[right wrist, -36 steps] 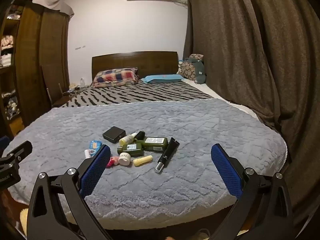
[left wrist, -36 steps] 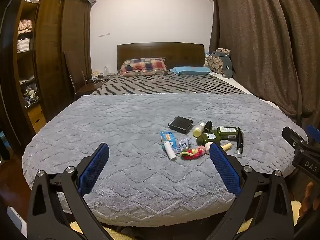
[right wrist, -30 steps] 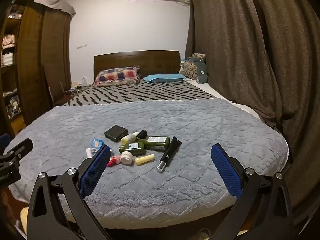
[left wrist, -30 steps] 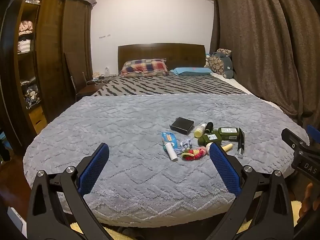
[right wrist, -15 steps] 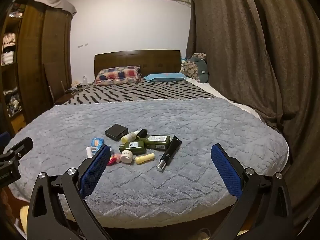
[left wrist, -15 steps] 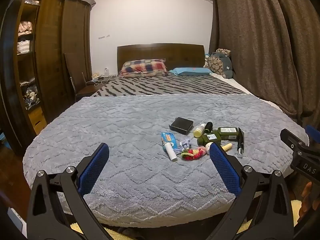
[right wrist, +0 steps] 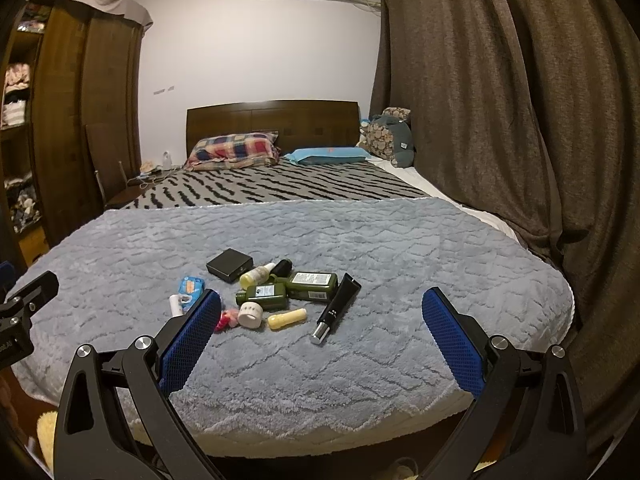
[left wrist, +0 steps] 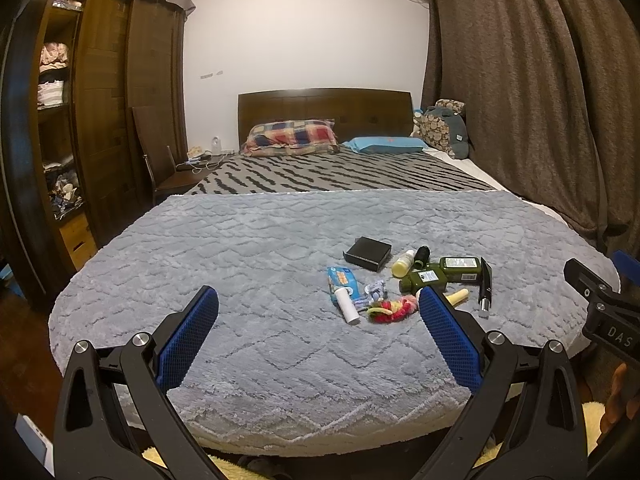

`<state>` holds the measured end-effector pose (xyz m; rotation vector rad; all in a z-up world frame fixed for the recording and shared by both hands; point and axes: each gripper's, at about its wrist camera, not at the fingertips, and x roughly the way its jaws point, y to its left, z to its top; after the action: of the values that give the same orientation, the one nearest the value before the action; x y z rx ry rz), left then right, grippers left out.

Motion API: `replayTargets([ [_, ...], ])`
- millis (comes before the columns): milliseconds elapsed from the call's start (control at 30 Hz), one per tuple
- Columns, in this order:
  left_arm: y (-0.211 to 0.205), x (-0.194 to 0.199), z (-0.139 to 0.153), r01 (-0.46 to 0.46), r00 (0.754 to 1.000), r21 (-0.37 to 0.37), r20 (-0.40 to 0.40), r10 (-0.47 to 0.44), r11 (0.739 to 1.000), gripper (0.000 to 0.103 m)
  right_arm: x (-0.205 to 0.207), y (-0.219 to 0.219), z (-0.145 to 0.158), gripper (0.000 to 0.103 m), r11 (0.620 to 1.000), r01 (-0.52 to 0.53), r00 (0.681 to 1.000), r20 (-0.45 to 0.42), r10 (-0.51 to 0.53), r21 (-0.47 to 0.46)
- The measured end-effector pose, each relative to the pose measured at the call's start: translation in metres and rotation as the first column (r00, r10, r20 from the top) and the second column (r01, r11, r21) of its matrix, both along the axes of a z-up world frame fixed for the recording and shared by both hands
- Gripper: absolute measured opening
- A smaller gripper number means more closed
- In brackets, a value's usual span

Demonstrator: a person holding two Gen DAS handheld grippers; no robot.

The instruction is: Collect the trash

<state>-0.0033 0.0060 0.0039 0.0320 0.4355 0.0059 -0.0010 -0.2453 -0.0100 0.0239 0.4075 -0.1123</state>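
Note:
A cluster of small items lies on the grey blanket [left wrist: 248,264] near the foot of the bed: a black box [left wrist: 367,253] [right wrist: 229,265], two dark green bottles [left wrist: 460,269] [right wrist: 312,285], a black tube [right wrist: 337,307], a small yellow bottle [right wrist: 287,318], a white jar [right wrist: 250,315], a blue packet [left wrist: 339,278] [right wrist: 191,285], a white tube [left wrist: 346,308] and a red and yellow scrunchie [left wrist: 392,306]. My left gripper [left wrist: 318,320] is open, short of the cluster and to its left. My right gripper [right wrist: 320,322] is open too, with nothing between its fingers.
Beyond the blanket lie a zebra-striped cover [left wrist: 340,176], a plaid pillow [left wrist: 292,138] and a blue pillow [left wrist: 384,145] against the wooden headboard. A wardrobe [left wrist: 100,120] stands at left, brown curtains [left wrist: 540,100] at right. A chair [left wrist: 160,168] stands beside the bed.
Both views have shifted only slightly; the items sit a touch nearer. Both grippers stay open, and nothing on the bed has moved.

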Motion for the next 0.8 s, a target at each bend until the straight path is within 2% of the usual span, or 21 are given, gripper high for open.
replayTargets([
  [800,0.0049,-0.0003,0.0031,-0.012,1.0,0.005,0.009,0.012,1.0,0.095,0.0015,0.0022,0.0044,0.1,1.0,-0.005,1.0,-0.004,0.005,0.009],
])
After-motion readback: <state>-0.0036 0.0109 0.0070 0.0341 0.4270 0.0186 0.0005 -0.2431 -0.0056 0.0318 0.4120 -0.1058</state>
